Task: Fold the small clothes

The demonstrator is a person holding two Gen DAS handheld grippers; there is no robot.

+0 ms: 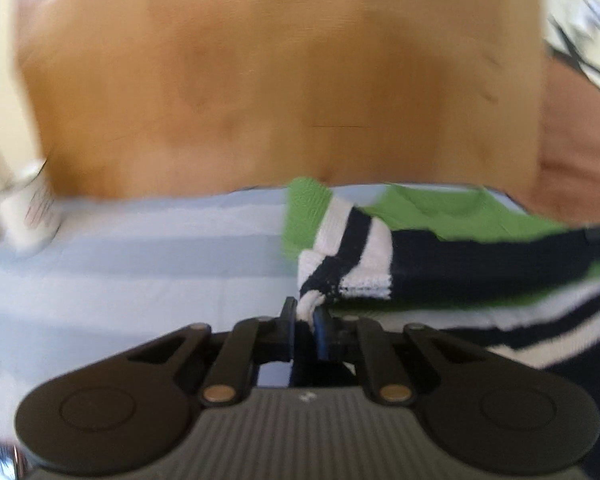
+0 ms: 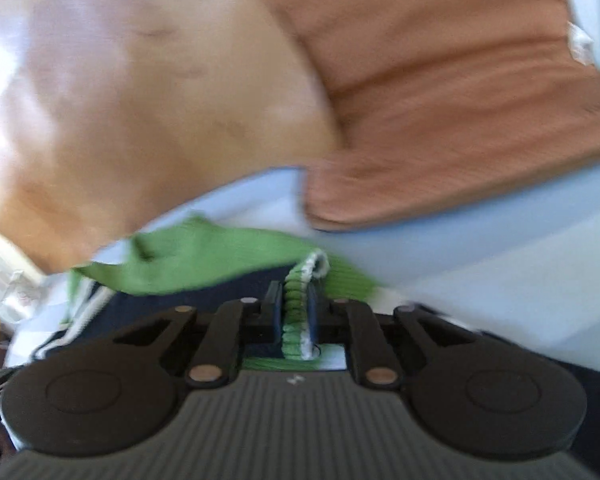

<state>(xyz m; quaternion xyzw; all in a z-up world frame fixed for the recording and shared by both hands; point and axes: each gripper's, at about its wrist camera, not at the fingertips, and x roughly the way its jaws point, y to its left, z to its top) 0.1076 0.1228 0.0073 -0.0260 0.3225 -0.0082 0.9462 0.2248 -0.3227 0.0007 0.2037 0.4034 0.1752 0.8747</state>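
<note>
We've got both jaws clenched on the soft, light striped knit [image 1: 380, 248]: left gripper [image 1: 305, 312] on its white hem, right gripper [image 2: 295, 304] on green ribbing, edges holding best.

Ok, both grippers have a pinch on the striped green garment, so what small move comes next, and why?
Probably lift both ends together and draw them apart. The left gripper is shut on a bunched white-and-navy edge of the garment, the right gripper on a gathered green hem, and the cloth between them lies crumpled on the pale blue sheet. It likely needs spreading flat before folding.
</note>
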